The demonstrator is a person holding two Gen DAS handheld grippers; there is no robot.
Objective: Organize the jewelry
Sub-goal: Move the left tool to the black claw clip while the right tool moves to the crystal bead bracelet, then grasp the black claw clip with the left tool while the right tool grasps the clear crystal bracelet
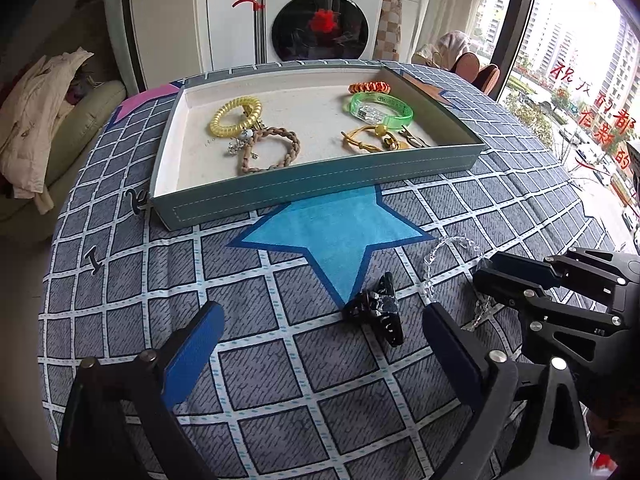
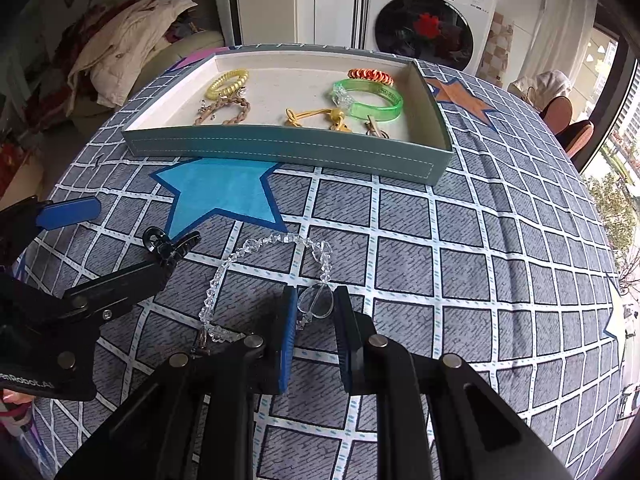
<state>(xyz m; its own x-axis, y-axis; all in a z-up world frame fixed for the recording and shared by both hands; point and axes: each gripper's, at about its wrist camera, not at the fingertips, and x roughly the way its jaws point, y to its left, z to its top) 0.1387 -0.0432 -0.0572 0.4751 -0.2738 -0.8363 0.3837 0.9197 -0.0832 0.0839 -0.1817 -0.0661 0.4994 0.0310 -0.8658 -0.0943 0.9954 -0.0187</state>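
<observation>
A teal tray [image 1: 320, 184] [image 2: 280, 148] holds a yellow coil band [image 1: 234, 116], a braided brown bracelet [image 1: 272, 152], a green bangle [image 1: 380, 110], an orange coil band [image 1: 370, 86] and a yellow cord piece [image 1: 368, 140]. A black hair claw clip [image 1: 380, 308] [image 2: 170, 246] lies on the cloth between the fingers of my open left gripper [image 1: 324, 328]. A clear crystal bead bracelet [image 2: 260, 264] [image 1: 444, 256] lies beside it. My right gripper [image 2: 316, 304] is closed on its clear pendant bead [image 2: 316, 302].
A checked grey tablecloth with a blue star [image 1: 340, 236] covers the table. A washing machine [image 1: 320, 20] stands behind, a sofa with clothes [image 1: 40, 120] at left, and a window [image 1: 580, 100] at right.
</observation>
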